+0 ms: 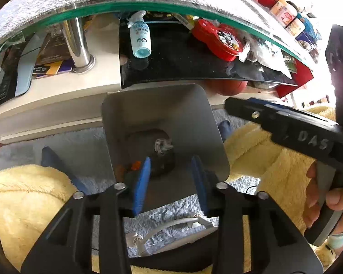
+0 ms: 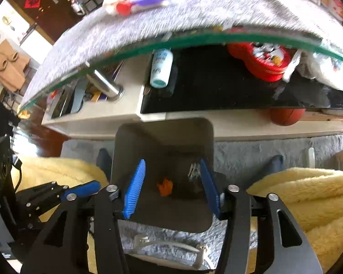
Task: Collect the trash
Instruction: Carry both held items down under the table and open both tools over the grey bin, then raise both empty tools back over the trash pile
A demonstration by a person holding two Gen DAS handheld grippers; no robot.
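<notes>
A grey square trash bin [image 1: 162, 111] stands on the grey rug before the coffee table; it also shows in the right wrist view [image 2: 164, 134]. Inside lie a dark lump with clear plastic on it [image 1: 159, 147], an orange scrap [image 2: 164, 186] and crumpled clear plastic [image 2: 194, 170]. My left gripper [image 1: 171, 178] is open and empty above the bin's mouth. My right gripper [image 2: 171, 185] is open and empty above the bin too; its black body [image 1: 292, 127] shows at the right of the left wrist view.
A glass-topped coffee table [image 1: 148, 6] with a grey cloth stands behind the bin. On its lower shelf lie a spray bottle [image 1: 140, 38], a red tin [image 1: 219, 38] and bags. Yellow fleece-covered legs [image 2: 308, 194] flank the bin. A white cable [image 1: 169, 226] lies on the rug.
</notes>
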